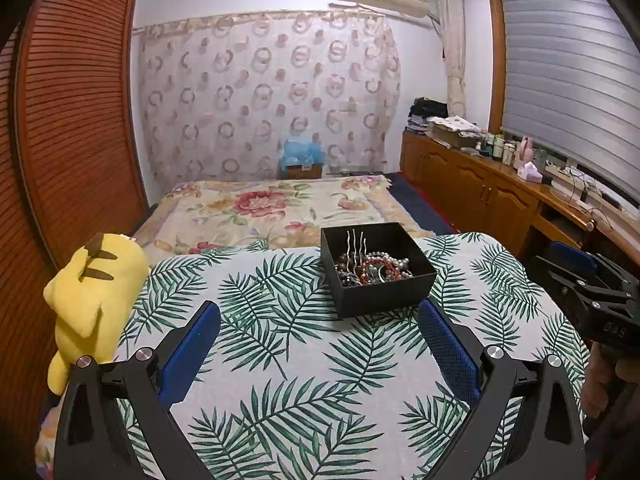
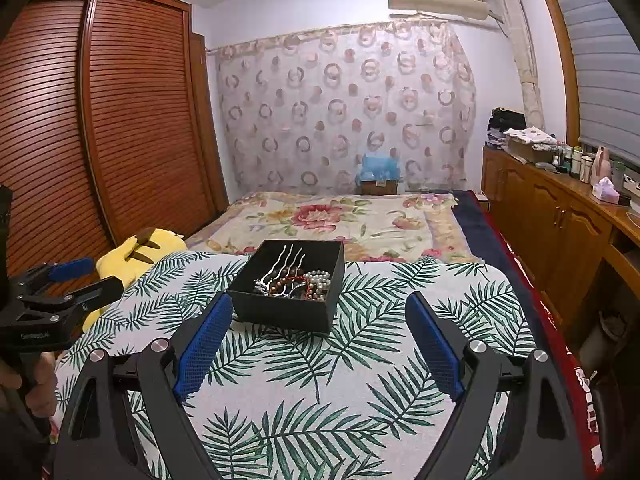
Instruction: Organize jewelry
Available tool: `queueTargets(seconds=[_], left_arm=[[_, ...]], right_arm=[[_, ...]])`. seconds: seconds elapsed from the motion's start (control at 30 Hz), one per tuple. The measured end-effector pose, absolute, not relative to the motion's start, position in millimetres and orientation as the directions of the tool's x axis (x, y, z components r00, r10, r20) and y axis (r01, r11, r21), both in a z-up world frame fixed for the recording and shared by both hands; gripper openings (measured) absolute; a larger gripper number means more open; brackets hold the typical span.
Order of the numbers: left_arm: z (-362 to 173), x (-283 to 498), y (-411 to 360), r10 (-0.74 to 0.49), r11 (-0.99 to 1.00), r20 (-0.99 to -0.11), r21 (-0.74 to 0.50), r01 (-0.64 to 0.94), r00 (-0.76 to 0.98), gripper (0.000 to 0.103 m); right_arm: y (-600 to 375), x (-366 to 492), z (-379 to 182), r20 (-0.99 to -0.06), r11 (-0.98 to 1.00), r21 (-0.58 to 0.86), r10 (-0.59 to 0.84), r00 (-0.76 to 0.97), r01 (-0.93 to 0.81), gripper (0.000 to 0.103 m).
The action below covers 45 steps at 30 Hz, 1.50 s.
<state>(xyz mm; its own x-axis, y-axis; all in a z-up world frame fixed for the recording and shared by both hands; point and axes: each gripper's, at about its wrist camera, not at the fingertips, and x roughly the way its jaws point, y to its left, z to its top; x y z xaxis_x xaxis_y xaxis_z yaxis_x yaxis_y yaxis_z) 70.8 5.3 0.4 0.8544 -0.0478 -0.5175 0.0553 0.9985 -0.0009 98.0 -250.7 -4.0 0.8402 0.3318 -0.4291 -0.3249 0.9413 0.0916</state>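
Observation:
A black open box [image 1: 384,294] stands on the palm-leaf cloth [image 1: 280,360]. It holds a tangle of jewelry [image 1: 374,268]: bead bracelets, a pearl strand and a silver wavy hair fork. In the right wrist view the box [image 2: 280,312] and its jewelry [image 2: 298,282] sit just beyond the fingertips. My left gripper [image 1: 320,312] is open and empty, hovering short of the box. My right gripper [image 2: 319,304] is open and empty, the box between and ahead of its fingers. Each gripper shows at the other view's edge.
A yellow plush toy [image 1: 96,292] lies at the cloth's left edge. A floral bedspread [image 1: 272,208] stretches behind. A slatted wooden wardrobe [image 2: 120,120] stands left. A wooden cabinet [image 1: 480,184] with bottles and boxes runs along the right.

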Motion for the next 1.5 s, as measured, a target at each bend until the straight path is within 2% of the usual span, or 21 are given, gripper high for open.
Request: queueTargets(seconds=[1.5], left_arm=[[5.5, 64.1, 1.2, -0.05, 0.998, -0.502, -0.003, 0.055, 0.863, 0.095]], right_arm=[[-251.9, 95.8, -3.1, -0.422, 0.941, 0.094, 0.333, 0.843, -0.325, 0.09]])
